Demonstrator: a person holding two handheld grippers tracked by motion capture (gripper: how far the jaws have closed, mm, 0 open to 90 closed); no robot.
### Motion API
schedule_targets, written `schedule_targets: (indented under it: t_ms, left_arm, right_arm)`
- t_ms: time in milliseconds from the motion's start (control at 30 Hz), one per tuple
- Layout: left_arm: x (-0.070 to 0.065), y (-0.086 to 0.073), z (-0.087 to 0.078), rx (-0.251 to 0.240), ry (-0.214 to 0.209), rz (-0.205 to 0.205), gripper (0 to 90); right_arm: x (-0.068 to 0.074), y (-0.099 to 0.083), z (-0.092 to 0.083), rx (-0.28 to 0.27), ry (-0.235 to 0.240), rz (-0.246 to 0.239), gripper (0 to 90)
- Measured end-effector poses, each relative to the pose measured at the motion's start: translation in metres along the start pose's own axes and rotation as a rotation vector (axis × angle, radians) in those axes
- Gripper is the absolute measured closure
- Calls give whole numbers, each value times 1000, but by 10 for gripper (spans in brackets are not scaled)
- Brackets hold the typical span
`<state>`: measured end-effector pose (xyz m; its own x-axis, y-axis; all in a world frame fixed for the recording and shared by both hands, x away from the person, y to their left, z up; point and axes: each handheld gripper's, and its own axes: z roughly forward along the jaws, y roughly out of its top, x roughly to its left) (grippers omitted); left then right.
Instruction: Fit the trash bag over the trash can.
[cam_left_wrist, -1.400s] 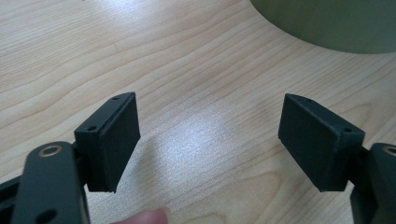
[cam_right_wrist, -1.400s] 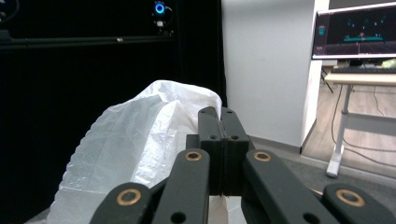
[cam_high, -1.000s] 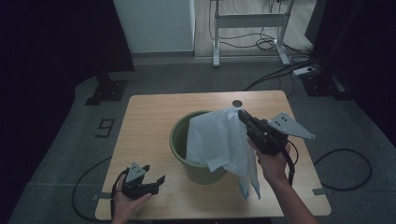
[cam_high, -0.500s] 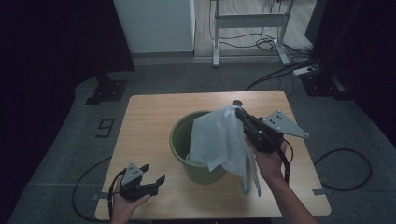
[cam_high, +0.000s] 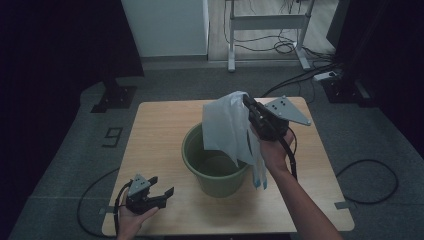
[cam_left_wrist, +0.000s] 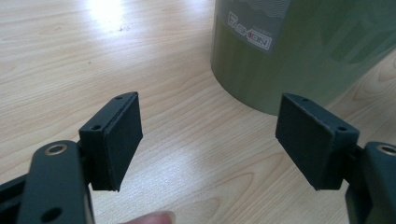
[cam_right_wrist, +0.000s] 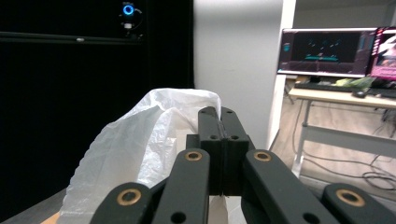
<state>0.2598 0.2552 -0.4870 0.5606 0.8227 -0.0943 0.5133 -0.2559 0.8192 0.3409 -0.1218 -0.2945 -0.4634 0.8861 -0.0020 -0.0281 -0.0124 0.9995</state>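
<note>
The right gripper (cam_high: 248, 103) is clenched on the white bag (cam_high: 227, 127) above the green bucket (cam_high: 212, 172), not yet lining it, while the left gripper (cam_high: 159, 194) waits released beside the bucket.

White plastic bag (cam_high: 227, 127), olive-green bucket (cam_high: 212, 172), pale wood-grain table (cam_high: 160, 130), black grippers.

Left gripper (cam_high: 159, 194) low, jaws wide apart — right gripper (cam_high: 248, 103) raised on an outstretched forearm, jaws pressed together
</note>
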Motion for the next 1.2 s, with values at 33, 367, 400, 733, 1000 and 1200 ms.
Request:
schedule_targets:
  t_ms: [33,367,400,733,1000,1200]
  left_arm:
    - [1,0,0,3,1,0,224]
    - [-1,-1,2,9,5,9,224]
    - [-1,-1,2,9,4,11,224]
    - [-3,-1,3,15,3,16,224]
    - [-4,-2,5,26,-3,13,225]
    - [-4,-3,6,30,-6,12,226]
  right_arm:
    - [1,0,1,-3,-5,0,890]
    - [20,-42,-17,6,-22,-76,890]
    - [22,-45,-21,9,-18,-82,889]
    - [27,-72,-49,77,51,-49,889]
    - [29,-99,-65,125,105,33,888]
    - [25,-101,-71,128,122,66,886]
